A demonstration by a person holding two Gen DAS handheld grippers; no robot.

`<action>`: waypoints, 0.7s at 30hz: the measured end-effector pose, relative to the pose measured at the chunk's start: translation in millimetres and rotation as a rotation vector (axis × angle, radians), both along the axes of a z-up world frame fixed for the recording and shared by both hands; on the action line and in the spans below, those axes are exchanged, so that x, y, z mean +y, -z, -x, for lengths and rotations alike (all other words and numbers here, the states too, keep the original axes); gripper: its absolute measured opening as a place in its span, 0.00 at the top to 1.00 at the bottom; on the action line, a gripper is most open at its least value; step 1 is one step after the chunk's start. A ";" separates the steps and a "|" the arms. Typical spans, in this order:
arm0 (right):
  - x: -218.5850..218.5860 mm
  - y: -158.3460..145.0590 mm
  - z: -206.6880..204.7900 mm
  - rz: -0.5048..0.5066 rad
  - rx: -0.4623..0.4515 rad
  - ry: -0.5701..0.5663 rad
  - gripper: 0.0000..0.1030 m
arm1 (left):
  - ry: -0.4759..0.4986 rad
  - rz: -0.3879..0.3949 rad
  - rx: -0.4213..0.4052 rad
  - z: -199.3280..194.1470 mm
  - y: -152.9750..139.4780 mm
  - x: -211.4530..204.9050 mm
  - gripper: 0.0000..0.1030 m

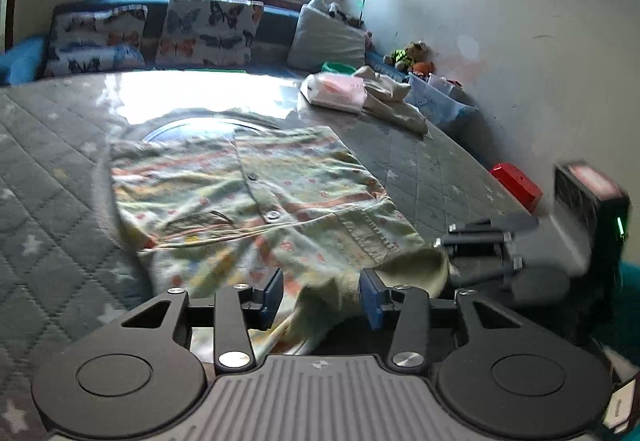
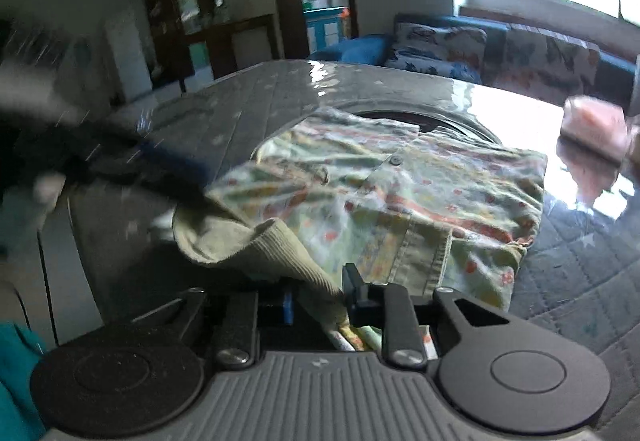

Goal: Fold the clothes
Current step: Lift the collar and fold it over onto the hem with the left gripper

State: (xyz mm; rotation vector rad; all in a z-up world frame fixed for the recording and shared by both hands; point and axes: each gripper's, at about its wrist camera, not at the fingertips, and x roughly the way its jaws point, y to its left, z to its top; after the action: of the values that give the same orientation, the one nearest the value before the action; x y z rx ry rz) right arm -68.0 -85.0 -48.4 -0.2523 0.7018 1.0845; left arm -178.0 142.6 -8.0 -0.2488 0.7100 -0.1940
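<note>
Left wrist view: the left gripper, spread wide, straddles the pale floral button-front cotton garment on the grey quilted bench; the right gripper pinches its ribbed hem, likely to fold it.

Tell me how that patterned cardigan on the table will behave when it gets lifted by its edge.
The cardigan is likely floppy: it lies wrinkled and its ribbed hem curls over where the right gripper holds it. It probably drags rather than slides cleanly, since the quilted table cover looks textured. It seems light, as thin knit fabric.
</note>
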 end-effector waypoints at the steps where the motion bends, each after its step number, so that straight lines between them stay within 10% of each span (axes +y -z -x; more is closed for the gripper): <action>1: 0.2 -2.2 -5.6 -0.013 0.027 0.009 0.81 | -0.002 -0.006 -0.004 5.4 0.3 2.2 0.50; 15: 6.8 -13.1 -24.3 -0.051 0.072 0.055 0.84 | 0.090 -0.376 -0.085 23.2 28.8 -21.1 0.44; 21: 2.0 -10.4 -18.0 -0.066 0.066 0.059 0.89 | 0.132 -0.441 -0.100 25.1 41.7 -19.8 0.87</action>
State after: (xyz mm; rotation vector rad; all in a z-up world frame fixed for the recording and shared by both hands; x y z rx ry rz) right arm -50.0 -83.0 -38.0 -0.1387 0.7269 1.0615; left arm -203.1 122.8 -49.7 0.2281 0.6527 -0.1690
